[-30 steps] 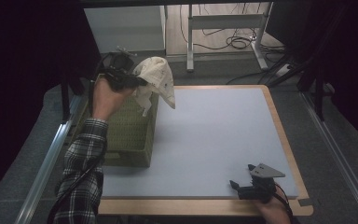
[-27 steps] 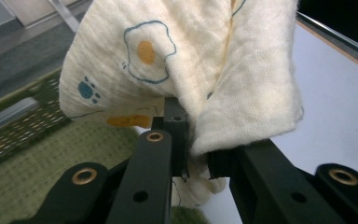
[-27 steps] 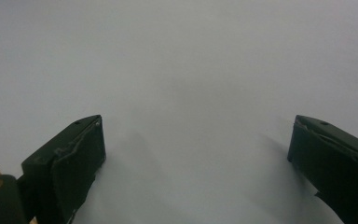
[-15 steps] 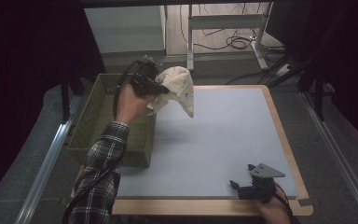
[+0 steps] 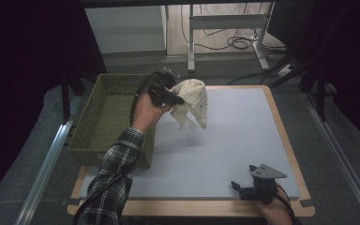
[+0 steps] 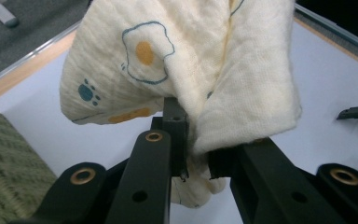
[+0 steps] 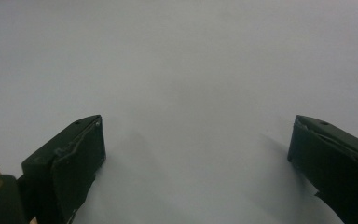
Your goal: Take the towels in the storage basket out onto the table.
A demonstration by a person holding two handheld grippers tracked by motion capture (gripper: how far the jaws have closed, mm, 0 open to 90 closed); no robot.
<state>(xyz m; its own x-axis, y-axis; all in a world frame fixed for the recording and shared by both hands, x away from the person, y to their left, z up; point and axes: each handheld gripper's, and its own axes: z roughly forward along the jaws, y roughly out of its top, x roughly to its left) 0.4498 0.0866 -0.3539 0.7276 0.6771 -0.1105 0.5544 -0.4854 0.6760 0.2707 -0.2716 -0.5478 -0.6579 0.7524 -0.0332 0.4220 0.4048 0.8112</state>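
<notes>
Left gripper (image 5: 176,98) is carrying the cloth (image 5: 192,105) out from over the basket (image 5: 103,124) and lower, across onto the bench (image 5: 243,136); the cloth is now hanging above the blue mat, likely heading for lay-down. Its fingers (image 6: 175,135) are pinching a fold of cloth, nearly closed. Right gripper (image 5: 243,190) is resting at the near edge, fingers (image 7: 74,158) spread wide, holding nothing.

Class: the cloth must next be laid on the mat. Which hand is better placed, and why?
Left. The left gripper already grips the cloth above the mat; the right gripper rests open, empty, at the near edge.
</notes>
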